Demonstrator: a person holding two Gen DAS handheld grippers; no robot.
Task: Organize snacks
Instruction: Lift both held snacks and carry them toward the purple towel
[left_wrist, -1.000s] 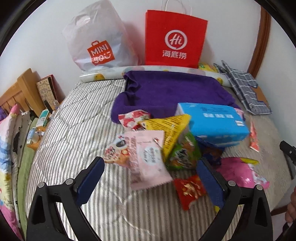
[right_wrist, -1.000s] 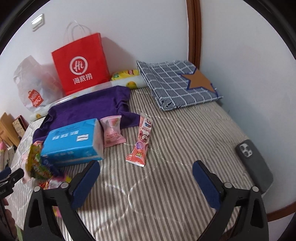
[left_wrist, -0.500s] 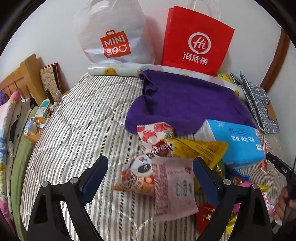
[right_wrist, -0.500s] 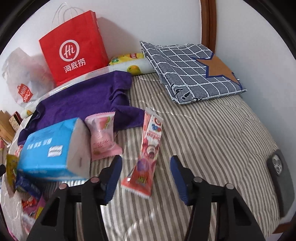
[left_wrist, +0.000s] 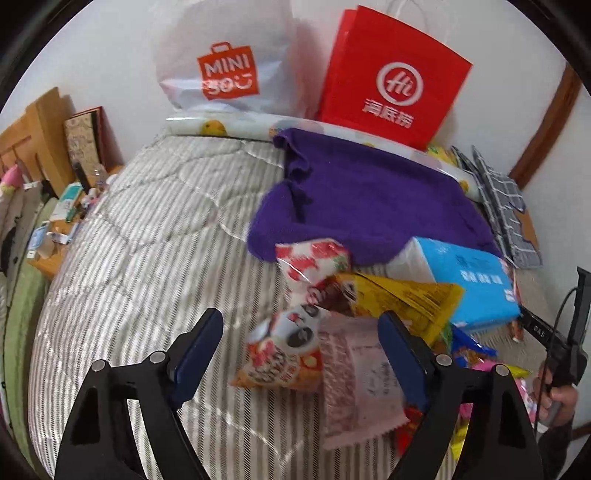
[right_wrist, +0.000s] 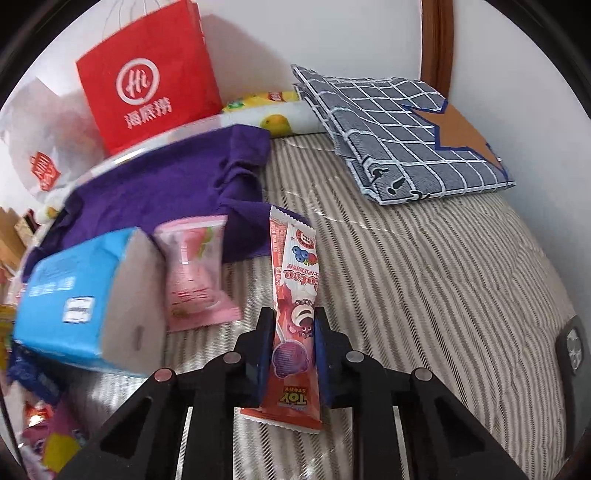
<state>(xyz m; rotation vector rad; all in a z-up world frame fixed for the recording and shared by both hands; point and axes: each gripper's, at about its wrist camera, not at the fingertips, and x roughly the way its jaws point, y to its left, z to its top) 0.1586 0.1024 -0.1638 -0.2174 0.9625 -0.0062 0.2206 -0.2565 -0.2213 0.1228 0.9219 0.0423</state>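
On the striped bed (right_wrist: 424, 280), between the blue pads of my right hand-held gripper (right_wrist: 293, 332), sits a long red-and-pink stick packet (right_wrist: 295, 295) — a cartoon bear face, berries near its far end, "TOY STORY" printed at the near end. My right jaws are closed against both its sides around the lower half; the far end points away toward the purple towel (right_wrist: 159, 188). Just left of it lie a pink pouch (right_wrist: 194, 266) and a blue tissue pack (right_wrist: 74, 295). My left hand-held gripper (left_wrist: 299, 347) is wide open and holds nothing — between its pads I see an orange-and-white snack bag (left_wrist: 282, 354) touching a pale pink packet (left_wrist: 356, 373), with a yellow bag (left_wrist: 402, 299) and a red-and-white bag (left_wrist: 314, 258) beyond.
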